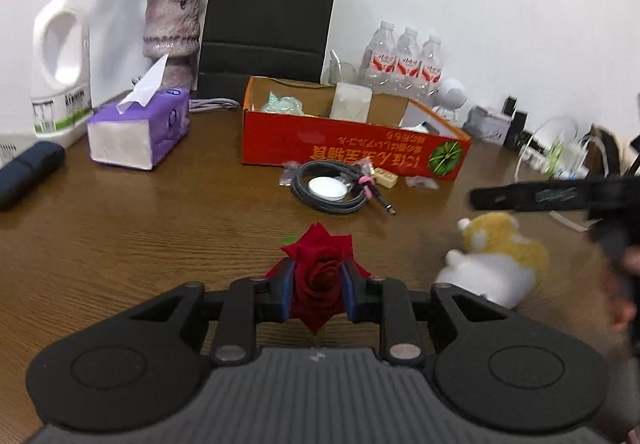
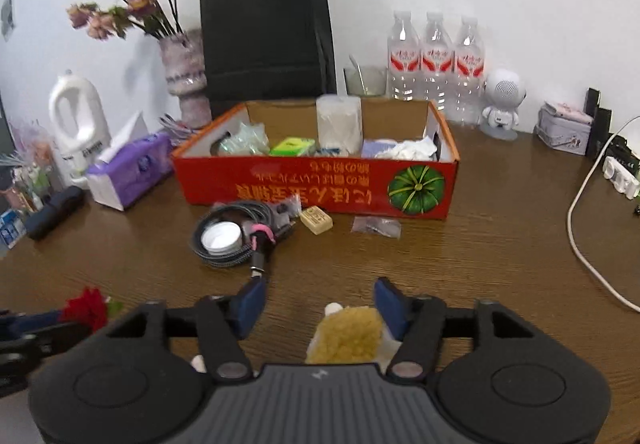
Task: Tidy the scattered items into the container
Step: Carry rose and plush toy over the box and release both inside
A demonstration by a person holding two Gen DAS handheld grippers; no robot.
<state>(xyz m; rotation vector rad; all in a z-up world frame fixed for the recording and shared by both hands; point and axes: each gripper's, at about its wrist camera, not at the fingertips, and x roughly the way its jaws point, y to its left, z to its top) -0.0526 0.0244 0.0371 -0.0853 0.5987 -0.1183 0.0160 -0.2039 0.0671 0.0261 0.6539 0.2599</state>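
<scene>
My left gripper (image 1: 319,290) is shut on a red rose (image 1: 320,276) low over the wooden table; the rose also shows at the left edge of the right wrist view (image 2: 89,306). My right gripper (image 2: 318,302) is open, its fingers either side of a yellow and white plush toy (image 2: 348,336), which lies right of the rose in the left wrist view (image 1: 496,256). The red cardboard box (image 2: 320,188) stands beyond, holding several items. In front of it lie a coiled cable (image 2: 236,236) around a white lid (image 2: 221,237), a beige block (image 2: 317,221) and a small clear bag (image 2: 377,225).
A purple tissue box (image 2: 128,172), white detergent jug (image 2: 78,124), vase of dried flowers (image 2: 186,78) and black paper bag (image 2: 266,32) stand behind left. Three water bottles (image 2: 436,60), a white robot figure (image 2: 502,100), a tin (image 2: 564,128) and a white cord (image 2: 580,220) are right.
</scene>
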